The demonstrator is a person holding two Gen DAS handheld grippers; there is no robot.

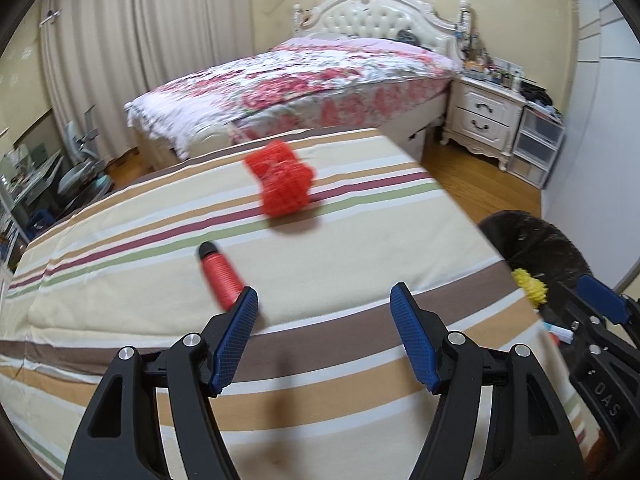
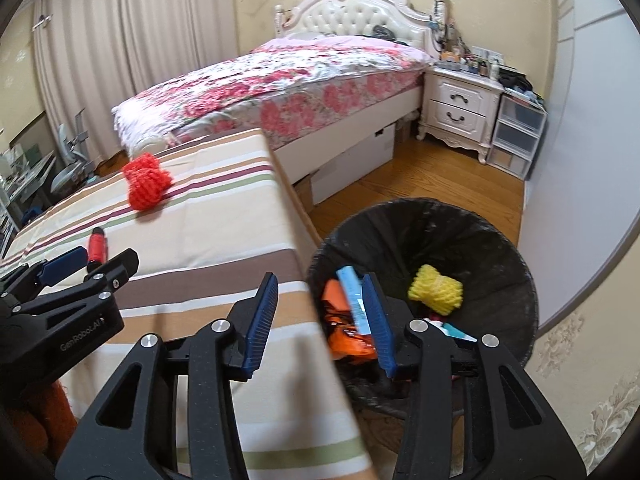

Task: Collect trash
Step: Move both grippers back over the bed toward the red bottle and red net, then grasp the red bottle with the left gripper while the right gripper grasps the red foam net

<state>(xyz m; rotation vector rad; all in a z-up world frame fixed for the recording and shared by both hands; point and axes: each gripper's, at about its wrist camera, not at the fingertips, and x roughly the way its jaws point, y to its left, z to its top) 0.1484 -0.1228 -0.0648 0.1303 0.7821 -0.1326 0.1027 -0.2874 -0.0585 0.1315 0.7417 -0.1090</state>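
Note:
A red foam net [image 1: 282, 182] lies on the striped table [image 1: 360, 216], far middle. A red tube with a black cap [image 1: 220, 276] lies nearer, just left of my left gripper [image 1: 324, 300], which is open and empty above the table. Both show in the right wrist view, the net [image 2: 146, 184] and the tube [image 2: 96, 246]. My right gripper [image 2: 320, 286] is open and empty over the table's right edge beside the black bin [image 2: 500, 248]. The bin holds a yellow foam net [image 2: 436, 288], an orange wrapper [image 2: 344, 328] and a blue packet [image 2: 354, 300].
A floral bed [image 2: 288, 84] stands behind the table. A white nightstand [image 2: 460, 108] and plastic drawers [image 2: 516, 136] stand at the back right. Wooden floor [image 2: 420, 176] lies between bed and bin. A grey wall panel [image 2: 580, 160] is on the right.

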